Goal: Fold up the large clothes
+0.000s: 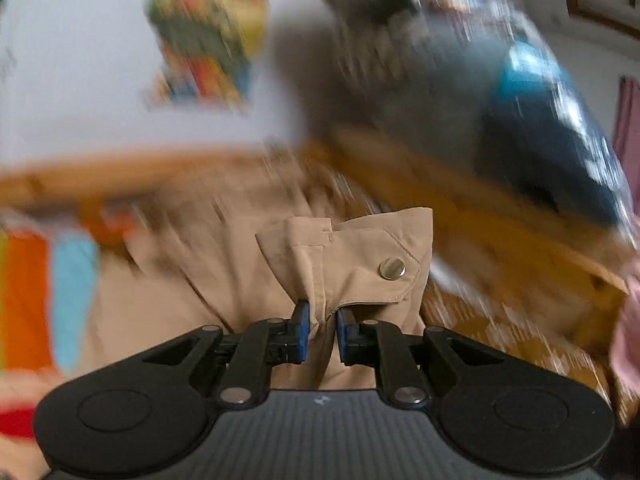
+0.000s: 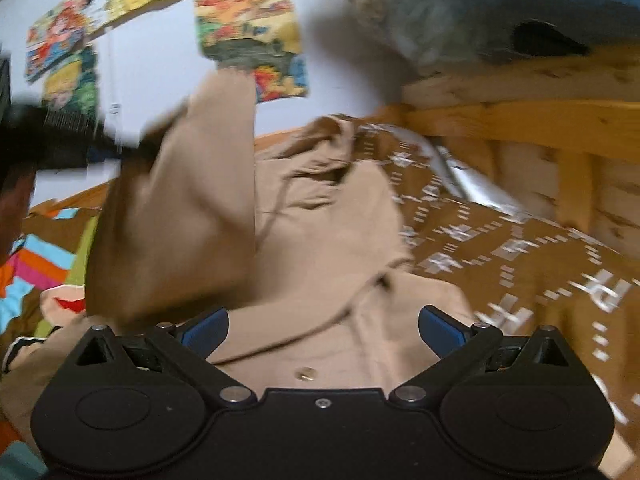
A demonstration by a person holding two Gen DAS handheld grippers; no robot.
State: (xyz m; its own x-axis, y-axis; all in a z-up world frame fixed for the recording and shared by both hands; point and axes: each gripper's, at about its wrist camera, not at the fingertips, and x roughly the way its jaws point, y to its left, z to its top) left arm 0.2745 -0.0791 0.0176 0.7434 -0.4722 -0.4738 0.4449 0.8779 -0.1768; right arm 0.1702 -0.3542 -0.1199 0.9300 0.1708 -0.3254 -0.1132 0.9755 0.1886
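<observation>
A large beige coat [image 2: 320, 240] lies on a bed with a brown patterned cover [image 2: 520, 264]. In the left wrist view my left gripper [image 1: 322, 326] is shut on a bunched cuff of the beige coat [image 1: 360, 264], a tab with a metal snap button [image 1: 392, 269] just above the blue pads. In the right wrist view that sleeve [image 2: 176, 208] hangs lifted at the left, under the other gripper's dark body [image 2: 52, 140]. My right gripper [image 2: 324, 332] stands open low over the coat's front, with a small metal button [image 2: 306, 373] between its fingers.
A wooden bed frame [image 2: 540, 120] runs along the right and back. A grey and blue plush toy [image 2: 480, 12] rests on its rail. Colourful posters [image 2: 252, 40] hang on the white wall. A striped bright blanket [image 2: 36, 264] lies at the left.
</observation>
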